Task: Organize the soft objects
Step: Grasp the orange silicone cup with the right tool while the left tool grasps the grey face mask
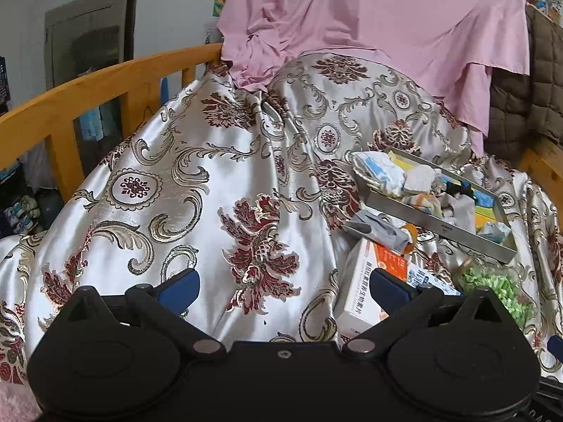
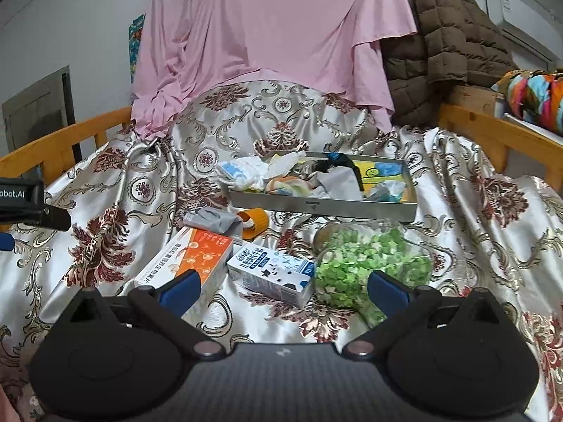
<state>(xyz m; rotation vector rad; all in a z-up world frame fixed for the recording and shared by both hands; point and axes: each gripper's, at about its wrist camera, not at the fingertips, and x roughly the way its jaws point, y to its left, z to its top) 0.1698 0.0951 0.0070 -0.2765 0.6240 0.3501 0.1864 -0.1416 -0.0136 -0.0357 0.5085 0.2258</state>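
Left gripper: jaws spread wide, nothing between them, hovering over bare brocade bedspread. Right gripper: jaws likewise wide and empty. Directly between and just ahead of the right jaws, a blue-and-white milk carton lying on its side; at the left blue pad, an orange-and-white box; at the right pad, a clear bag of green pieces. Farther ahead of the right jaws, a grey pouch touching an orange tape roll. Beyond those, a metal tray holding a jumble of soft items: crumpled white-and-blue cloth spilling over its left rim, a striped pastel cloth, grey fabric, yellow-and-blue piece at the back. From the left jaws, same tray ahead and to the right. Pink sheet draped behind, brown quilted jacket to its right, wooden bed rail ahead-left of the left jaws.
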